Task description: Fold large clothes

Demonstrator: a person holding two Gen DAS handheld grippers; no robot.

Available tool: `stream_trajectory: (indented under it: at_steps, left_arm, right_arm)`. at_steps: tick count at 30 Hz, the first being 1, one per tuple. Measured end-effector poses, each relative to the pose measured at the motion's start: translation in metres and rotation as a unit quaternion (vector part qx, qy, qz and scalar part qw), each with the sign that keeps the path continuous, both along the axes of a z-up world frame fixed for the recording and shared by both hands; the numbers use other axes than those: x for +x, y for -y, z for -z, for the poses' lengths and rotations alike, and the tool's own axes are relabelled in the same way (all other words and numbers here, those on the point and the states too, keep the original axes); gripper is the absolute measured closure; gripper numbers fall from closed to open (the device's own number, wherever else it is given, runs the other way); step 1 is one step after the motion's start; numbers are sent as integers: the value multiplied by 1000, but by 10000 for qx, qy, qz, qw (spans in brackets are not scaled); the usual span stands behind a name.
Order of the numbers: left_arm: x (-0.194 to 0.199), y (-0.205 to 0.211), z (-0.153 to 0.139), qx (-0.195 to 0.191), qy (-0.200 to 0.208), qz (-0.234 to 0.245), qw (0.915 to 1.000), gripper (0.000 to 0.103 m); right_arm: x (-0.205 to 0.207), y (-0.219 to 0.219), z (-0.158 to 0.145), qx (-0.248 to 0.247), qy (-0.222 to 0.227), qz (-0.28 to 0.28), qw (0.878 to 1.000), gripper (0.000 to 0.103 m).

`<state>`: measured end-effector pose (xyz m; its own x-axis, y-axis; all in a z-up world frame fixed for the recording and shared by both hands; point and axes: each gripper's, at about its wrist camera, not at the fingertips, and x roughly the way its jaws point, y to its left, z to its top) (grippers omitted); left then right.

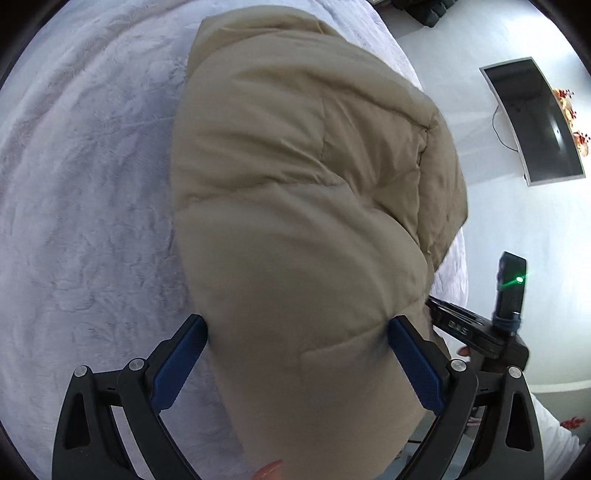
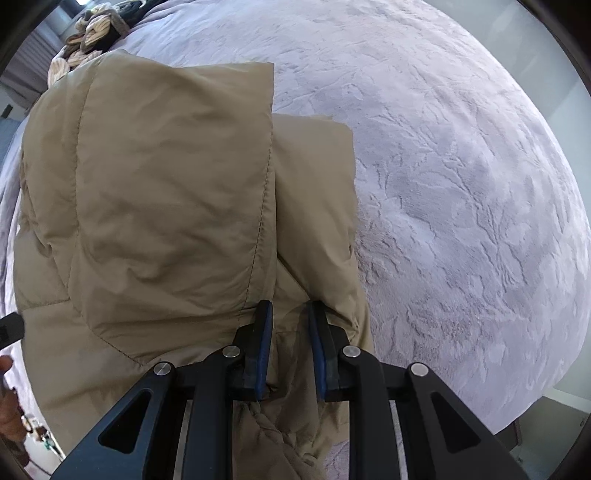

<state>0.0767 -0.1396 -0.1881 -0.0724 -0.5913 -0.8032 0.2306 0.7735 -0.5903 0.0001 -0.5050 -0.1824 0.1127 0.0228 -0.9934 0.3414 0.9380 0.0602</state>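
Observation:
A tan puffy jacket point(image 1: 295, 166) lies folded on a pale lilac bedspread point(image 1: 74, 192). In the left wrist view my left gripper point(image 1: 298, 321) straddles a thick fold of it. Both blue pads point(image 1: 413, 362) press into the padding, jaws wide apart. In the right wrist view the jacket point(image 2: 159, 192) shows a stitched top layer over a narrower lower layer. My right gripper point(image 2: 289, 306) points down and is shut on a pinch of the jacket's near edge. The right gripper's body point(image 1: 480, 332), with a green light, shows beside the jacket in the left wrist view.
The bedspread point(image 2: 461, 184) spreads wide to the right of the jacket. A heap of knotted cushions or clothes point(image 2: 88, 33) sits at the bed's far corner. A dark flat screen point(image 1: 535, 122) stands against white beyond the bed's edge. A hand point(image 2: 9, 413) shows at the lower left.

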Motion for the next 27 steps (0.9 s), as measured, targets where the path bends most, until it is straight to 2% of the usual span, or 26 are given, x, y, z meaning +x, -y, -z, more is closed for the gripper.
stream_trajectory:
  at_steps: [3, 4, 5, 6, 7, 8, 9, 11, 13, 20, 22, 27]
  left_arm:
    - [1, 8, 7, 123, -27, -83, 9999, 1]
    - [1, 9, 8, 153, -32, -100, 9998, 1]
    - [1, 11, 9, 175, -32, -112, 9998, 1]
    - [1, 11, 11, 191, -32, -122, 9997, 1]
    - [1, 12, 12, 214, -34, -138, 9997, 1]
    - [1, 14, 13, 249, -35, -156, 9996, 1]
    - [1, 17, 13, 283, -33, -169, 9995, 1]
    - [0, 21, 13, 352, -16, -203, 9992, 1]
    - [0, 25, 14, 420, 1, -252, 9988, 1]
    - [-3, 37, 14, 578, 66, -302, 9979, 1]
    - [-1, 31, 15, 498, 41, -308, 9983, 1]
    - [6, 8, 31, -110, -295, -559, 9979, 1]
  right_arm:
    - [1, 14, -15, 493, 31, -109, 9987, 80]
    - [-1, 21, -21, 706, 113, -77, 9974, 75]
    - [-4, 31, -28, 1056, 267, -16, 9940, 58]
    - [-6, 38, -33, 1306, 372, 23, 9907, 47]
    - [-8, 47, -38, 1585, 498, 62, 9861, 24]
    - [-9, 52, -41, 1737, 572, 58, 9831, 5]
    - [-10, 56, -43, 1853, 641, 33, 9806, 1]
    - [-8, 58, -45, 2107, 754, -82, 9746, 0]
    - [-3, 56, -37, 2250, 679, -226, 9717, 0]
    - [22, 54, 23, 2037, 150, -520, 9775, 0]
    - [30, 56, 37, 2347, 132, -501, 9707, 0]
    - [43, 56, 55, 3007, 151, -609, 9517, 0]
